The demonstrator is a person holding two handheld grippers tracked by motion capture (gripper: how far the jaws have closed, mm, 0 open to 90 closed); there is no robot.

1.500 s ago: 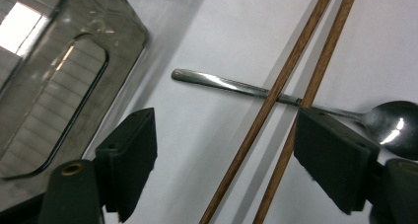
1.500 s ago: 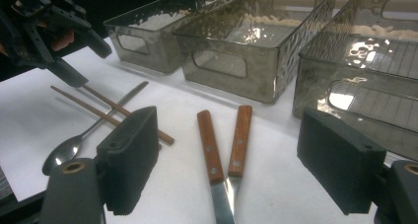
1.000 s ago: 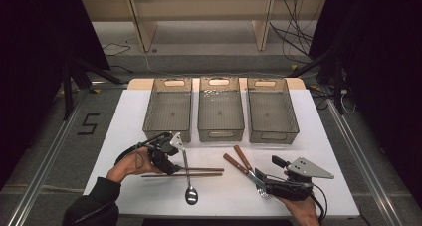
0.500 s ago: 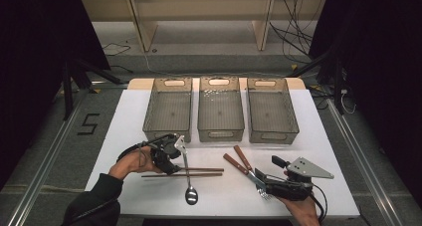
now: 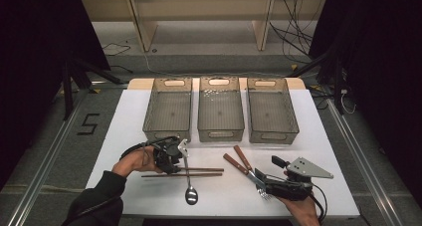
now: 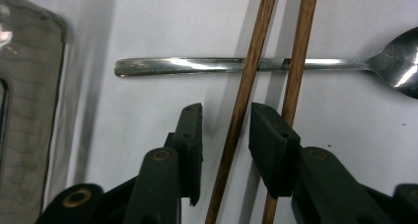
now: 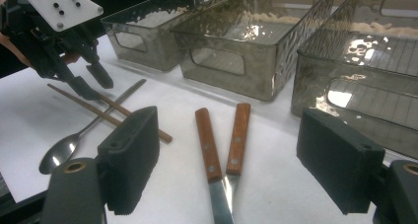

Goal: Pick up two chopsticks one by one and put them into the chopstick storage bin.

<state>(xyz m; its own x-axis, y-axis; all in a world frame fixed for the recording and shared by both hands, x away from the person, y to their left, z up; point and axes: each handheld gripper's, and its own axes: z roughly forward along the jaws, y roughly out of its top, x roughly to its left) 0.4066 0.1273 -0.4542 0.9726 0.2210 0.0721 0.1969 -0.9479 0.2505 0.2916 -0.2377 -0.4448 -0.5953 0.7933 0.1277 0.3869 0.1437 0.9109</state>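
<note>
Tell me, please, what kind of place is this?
Probably a lab or recording studio, not a kitchen: black curtains surround the white table, cables lie on the floor, and a taped number 5 marks it.

This looks like a lab recording bay: a white-topped desk [image 5: 149, 111] ringed by black curtains [image 5: 35, 42], metal floor rails [image 5: 47, 161], loose black cables [image 5: 293, 34] at 1 o'clock, and a taped black numeral five [image 5: 88, 124] at 9 o'clock.
</note>
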